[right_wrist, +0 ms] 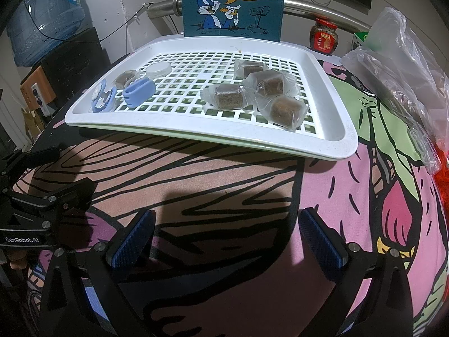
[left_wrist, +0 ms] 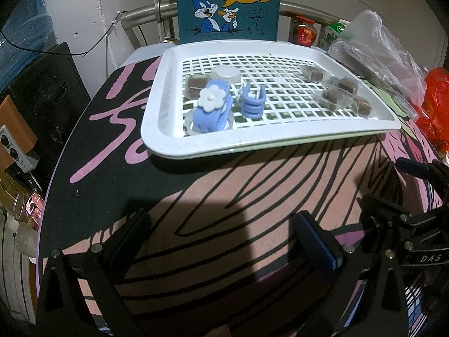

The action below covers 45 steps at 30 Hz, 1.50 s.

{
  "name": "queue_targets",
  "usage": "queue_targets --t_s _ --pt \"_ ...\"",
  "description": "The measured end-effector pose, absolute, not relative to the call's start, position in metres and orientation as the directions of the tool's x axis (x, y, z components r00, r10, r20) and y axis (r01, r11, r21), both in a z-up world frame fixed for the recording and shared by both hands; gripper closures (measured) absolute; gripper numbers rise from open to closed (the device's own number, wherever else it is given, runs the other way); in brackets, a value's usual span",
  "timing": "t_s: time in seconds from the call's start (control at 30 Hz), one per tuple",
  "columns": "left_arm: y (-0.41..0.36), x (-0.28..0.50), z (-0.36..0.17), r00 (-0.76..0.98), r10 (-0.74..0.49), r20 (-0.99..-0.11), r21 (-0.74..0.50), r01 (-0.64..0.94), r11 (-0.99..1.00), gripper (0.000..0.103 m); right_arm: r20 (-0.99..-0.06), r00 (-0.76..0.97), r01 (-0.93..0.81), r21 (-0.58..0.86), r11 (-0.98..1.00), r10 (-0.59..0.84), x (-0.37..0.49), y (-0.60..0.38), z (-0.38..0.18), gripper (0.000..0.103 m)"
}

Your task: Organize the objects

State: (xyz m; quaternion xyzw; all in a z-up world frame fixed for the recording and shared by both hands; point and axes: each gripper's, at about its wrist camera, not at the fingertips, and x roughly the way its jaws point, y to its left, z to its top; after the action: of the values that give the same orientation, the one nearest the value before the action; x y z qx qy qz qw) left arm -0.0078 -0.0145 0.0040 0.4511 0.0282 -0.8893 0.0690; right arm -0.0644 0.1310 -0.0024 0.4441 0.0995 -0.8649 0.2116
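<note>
A white slotted tray (left_wrist: 252,143) (right_wrist: 196,137) lies at the back of the table. On its left side are a blue hair clip with a white flower (left_wrist: 210,106) (right_wrist: 101,97), a second blue hair clip (left_wrist: 252,101) (right_wrist: 139,91), a white round lid (left_wrist: 226,74) (right_wrist: 158,69) and one wrapped brown cake (left_wrist: 196,82) (right_wrist: 125,78). Several wrapped brown cakes (left_wrist: 336,92) (right_wrist: 266,92) lie on its right side. My left gripper (left_wrist: 221,241) (right_wrist: 56,174) and my right gripper (right_wrist: 226,236) (left_wrist: 393,193) are both open and empty, above the patterned cloth in front of the tray.
A blue Bugs Bunny box (left_wrist: 227,2) (right_wrist: 233,2) stands behind the tray. A clear plastic bag (left_wrist: 373,47) (right_wrist: 404,64), a red jar (right_wrist: 324,36) and a red bag (left_wrist: 435,106) are at the right. A water bottle (right_wrist: 45,14) stands far left.
</note>
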Motion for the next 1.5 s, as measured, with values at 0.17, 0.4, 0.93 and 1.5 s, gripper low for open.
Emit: queue_targets --t_s 0.17,0.4,0.93,1.5 --pt "-0.0140 -0.0077 0.0042 -0.583 -0.097 -0.807 0.012 0.147 -0.989 0.000 -0.811 -0.517 0.451 0.015 -0.892 -0.275 -0.0642 0.1318 -0.0021 0.000" --pt "-0.0139 -0.0054 0.0041 -0.582 -0.104 -0.806 0.014 0.156 -0.988 0.000 -0.811 -0.520 0.443 0.014 -0.896 -0.270 -0.0618 0.1330 -0.0020 0.000" --pt "-0.0141 -0.0044 0.0036 -0.582 -0.105 -0.806 0.015 0.158 -0.987 0.000 -0.811 -0.521 0.441 0.013 -0.897 -0.268 -0.0600 0.1335 -0.0018 0.000" --pt "-0.0149 -0.0042 0.0034 -0.582 -0.105 -0.806 0.015 0.157 -0.987 0.000 -0.810 -0.521 0.442 0.013 -0.897 -0.268 -0.0591 0.1341 -0.0021 0.000"
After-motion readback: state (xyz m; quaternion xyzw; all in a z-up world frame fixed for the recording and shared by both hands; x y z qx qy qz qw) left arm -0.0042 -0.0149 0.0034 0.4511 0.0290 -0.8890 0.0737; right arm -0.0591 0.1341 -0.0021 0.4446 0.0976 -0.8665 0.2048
